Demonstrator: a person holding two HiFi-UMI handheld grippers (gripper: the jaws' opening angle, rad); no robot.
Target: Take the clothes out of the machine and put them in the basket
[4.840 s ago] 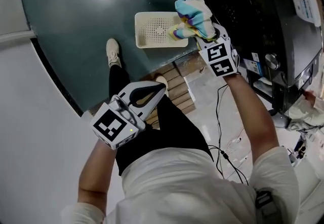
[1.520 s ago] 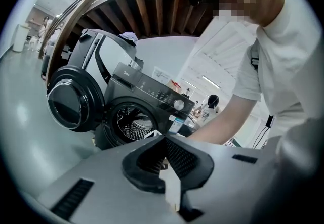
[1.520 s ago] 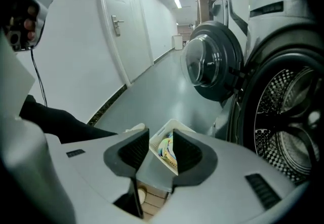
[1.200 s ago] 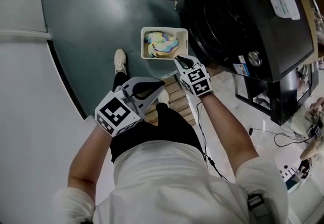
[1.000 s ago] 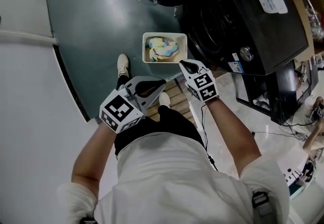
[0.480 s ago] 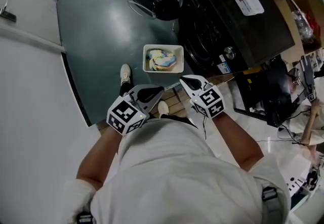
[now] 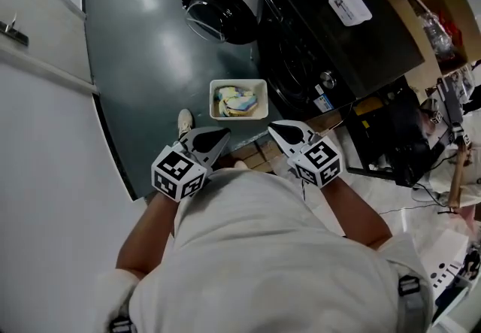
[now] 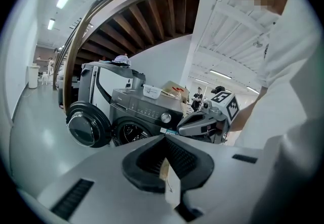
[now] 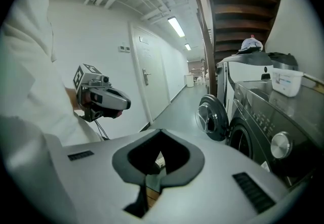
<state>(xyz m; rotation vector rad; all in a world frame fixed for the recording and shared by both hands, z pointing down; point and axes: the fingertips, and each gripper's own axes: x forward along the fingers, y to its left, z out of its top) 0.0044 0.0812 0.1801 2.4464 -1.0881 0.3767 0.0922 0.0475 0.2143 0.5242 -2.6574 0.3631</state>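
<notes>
Grey-green floor (image 7: 150,53) fronts the black front-loading washing machine (image 7: 301,46). The pastel, multicoloured clothes (image 7: 239,102) that the right hand-held gripper (image 7: 275,128) carried seconds ago now lie crumpled in the cream rectangular plastic basket (image 7: 239,83) on that floor. This hand-held gripper and the left hand-held gripper (image 7: 223,131) are closed, empty and pulled back, so this load looks delivered.

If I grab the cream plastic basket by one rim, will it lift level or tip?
Probably light: the cream plastic basket holds only a crumpled pastel cloth. Gripped by one rim it would likely tilt, and the soft cloth may slump sideways. On the smooth dark floor it should slide easily.
</notes>
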